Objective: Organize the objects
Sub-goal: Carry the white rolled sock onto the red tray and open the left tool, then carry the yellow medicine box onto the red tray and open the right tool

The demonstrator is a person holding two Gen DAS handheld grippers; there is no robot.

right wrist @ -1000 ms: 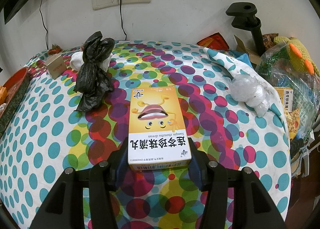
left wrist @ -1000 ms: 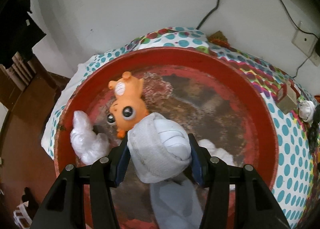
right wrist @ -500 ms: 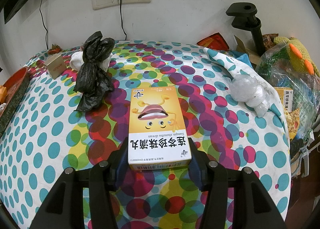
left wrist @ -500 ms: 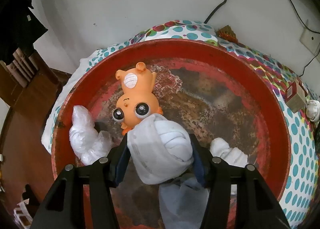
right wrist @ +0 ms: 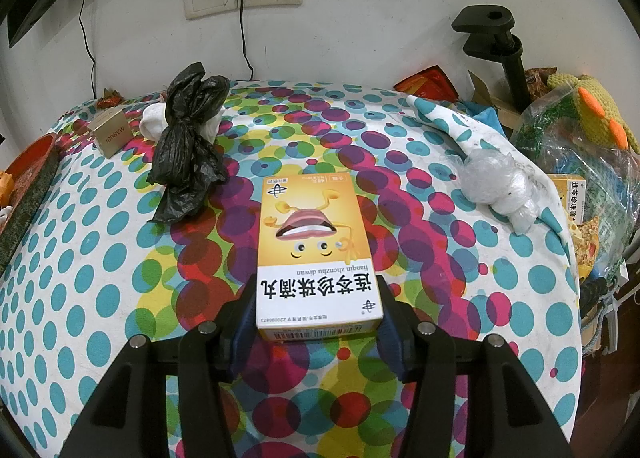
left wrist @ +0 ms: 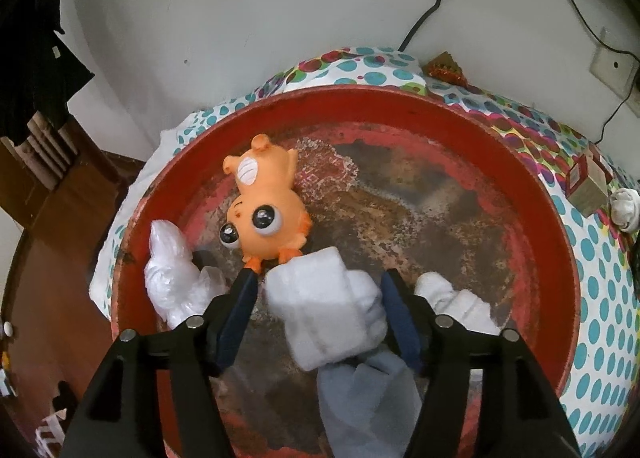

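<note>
A white wall with sockets and trailing cables is seen behind a bench (right wrist: 100,298) covered with a spotted cloth; at its left edge a worn red tray (left wrist: 552,258) is set. In the left wrist view the left gripper (left wrist: 318,294) is held above the tray, tilted down into it, and its jaws are now spread wider than the white sock bundle (left wrist: 324,310) between them, with a gap showing at the 9 o'clock side; half a second ago the bundle was pinched tightly. The bundle is judged to have been let go into the tray, so that this item's sorting is nearly done. An orange toy (left wrist: 266,214) is lying just at 11 o'clock from the bundle, a clear plastic wad (left wrist: 172,278) at 9 o'clock and a second white sock (left wrist: 456,302) at 3 o'clock, all inside the tray. In the right wrist view nothing is found to have shifted: the right gripper (right wrist: 318,310) is kept low and level over the cloth, clenched on the near end of the yellow medicine box (right wrist: 316,250). A black bag (right wrist: 188,146) is seen at 10 o'clock from the box, a small brown box (right wrist: 110,134) farther out the same way, and a crumpled clear bag (right wrist: 500,186) at 2 o'clock.
</note>
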